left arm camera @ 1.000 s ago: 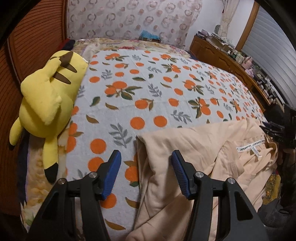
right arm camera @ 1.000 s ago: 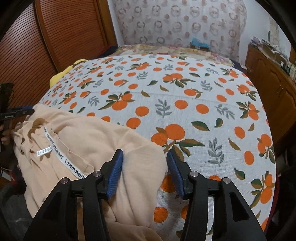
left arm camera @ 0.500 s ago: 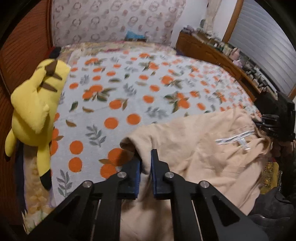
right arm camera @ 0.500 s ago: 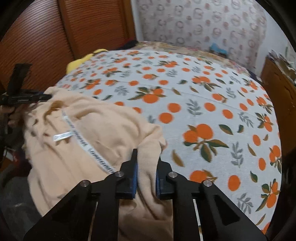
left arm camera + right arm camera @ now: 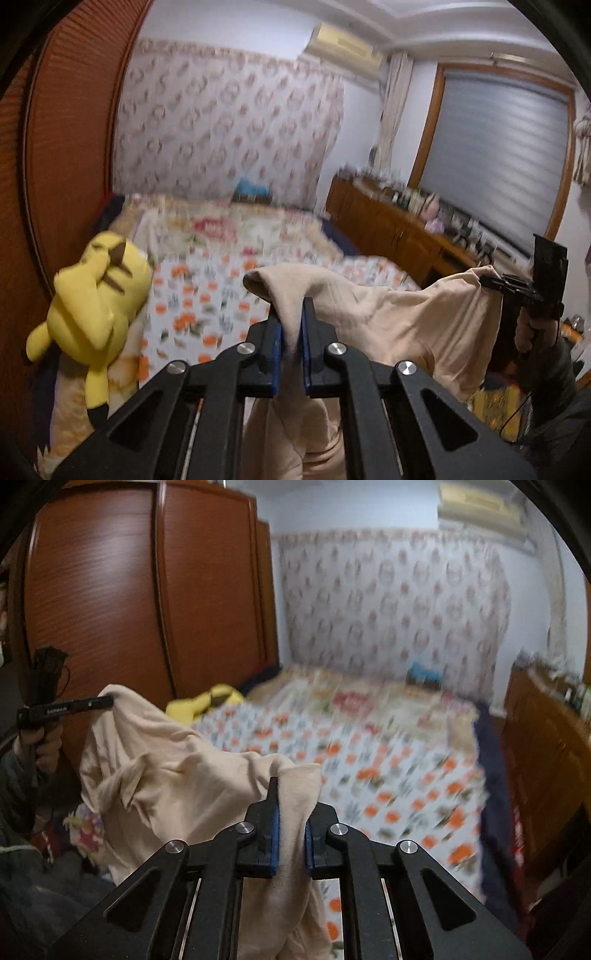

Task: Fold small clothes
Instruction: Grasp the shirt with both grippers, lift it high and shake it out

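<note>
Left wrist view: the left gripper (image 5: pixel 291 325) is holding its blue-padded jaws pinched nearly shut on a bunched corner of the pale beige knit garment (image 5: pixel 388 325), which is hanging in the air as a sagging span above the near edge of the bed with the orange-and-leaf printed cover (image 5: pixel 207 295). At the far right of this view the right gripper (image 5: pixel 491 282) is clamping the garment's other corner, with a person's hand (image 5: pixel 532 328) on its grip. Right wrist view: the right gripper's jaws are closing the last little way, with a gathered fold of the beige cloth already pressed between the pads; the left gripper (image 5: pixel 107 701) is showing at the left edge, gripping the opposite corner.

Progress, as a judgement: the task is only beginning. The garment is lifted and stretched between two corners, but no fold is visible yet; spreading it flat and all the folding are still remaining.

Against the frames of one second ago: both pairs of jaws were then standing wide open over the garment lying crumpled on the bed; now both are clamping cloth, and the garment is raised clear of the cover. A yellow plush toy (image 5: pixel 96 306) is lying unmoved at the bed's left side.
</note>
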The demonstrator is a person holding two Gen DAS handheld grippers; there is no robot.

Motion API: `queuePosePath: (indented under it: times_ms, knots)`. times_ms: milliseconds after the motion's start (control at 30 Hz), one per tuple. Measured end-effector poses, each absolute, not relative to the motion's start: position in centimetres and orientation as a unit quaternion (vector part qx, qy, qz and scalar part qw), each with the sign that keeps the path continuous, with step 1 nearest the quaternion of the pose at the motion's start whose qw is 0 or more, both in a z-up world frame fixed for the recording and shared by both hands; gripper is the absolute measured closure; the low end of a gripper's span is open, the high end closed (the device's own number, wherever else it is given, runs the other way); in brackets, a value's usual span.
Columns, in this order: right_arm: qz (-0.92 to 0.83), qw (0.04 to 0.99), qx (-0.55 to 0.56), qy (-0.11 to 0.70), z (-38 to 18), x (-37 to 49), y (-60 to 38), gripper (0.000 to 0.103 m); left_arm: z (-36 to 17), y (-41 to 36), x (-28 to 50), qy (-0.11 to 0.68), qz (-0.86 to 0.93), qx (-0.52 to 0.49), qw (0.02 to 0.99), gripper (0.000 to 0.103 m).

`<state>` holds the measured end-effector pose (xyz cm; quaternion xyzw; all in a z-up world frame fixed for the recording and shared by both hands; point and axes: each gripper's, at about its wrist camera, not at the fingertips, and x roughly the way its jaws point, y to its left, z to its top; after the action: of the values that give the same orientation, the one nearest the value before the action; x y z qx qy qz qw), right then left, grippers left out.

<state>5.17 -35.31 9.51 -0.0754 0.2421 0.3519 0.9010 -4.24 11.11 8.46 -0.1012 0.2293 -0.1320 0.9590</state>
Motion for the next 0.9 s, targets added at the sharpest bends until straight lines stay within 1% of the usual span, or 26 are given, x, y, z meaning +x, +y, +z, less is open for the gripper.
queuePosePath:
  times_ms: [300, 467, 533, 667, 733, 833, 900]
  knots:
    - [0.341, 0.927, -0.093, 0.125, 20.6, 1.9, -37.9, 0.096, 16.7, 11.7, -7.2, 0.115, -0.122, -0.083, 0.982, 0.098]
    - [0.329, 0.935, -0.107, 0.076, 26.0, 0.7, -38.0, 0.096, 20.8, 11.7, -7.2, 0.069, -0.114, -0.056, 0.989, 0.098]
    - [0.321, 0.938, -0.113, 0.061, 27.7, 1.0, -37.7, 0.096, 22.0, 11.8, -6.3, 0.064, -0.112, -0.05, 0.99, 0.098]
    - [0.3, 0.945, -0.118, 0.053, 30.4, 3.2, -37.5, 0.096, 23.8, 12.1, -2.4, 0.061, -0.087, -0.033, 0.994, 0.098]
    - [0.279, 0.95, -0.125, 0.063, 31.3, 6.4, -36.9, 0.096, 23.7, 12.5, 0.3, 0.069, -0.071, -0.027, 0.995, 0.098]
    - [0.253, 0.954, -0.133, 0.091, 30.9, 11.6, -36.0, 0.096, 21.7, 13.2, 7.0, 0.103, -0.054, -0.02, 0.993, 0.095]
    - [0.231, 0.955, -0.136, 0.123, 29.1, 17.0, -34.9, 0.095, 19.4, 13.4, 11.3, 0.137, -0.049, -0.018, 0.989, 0.09]
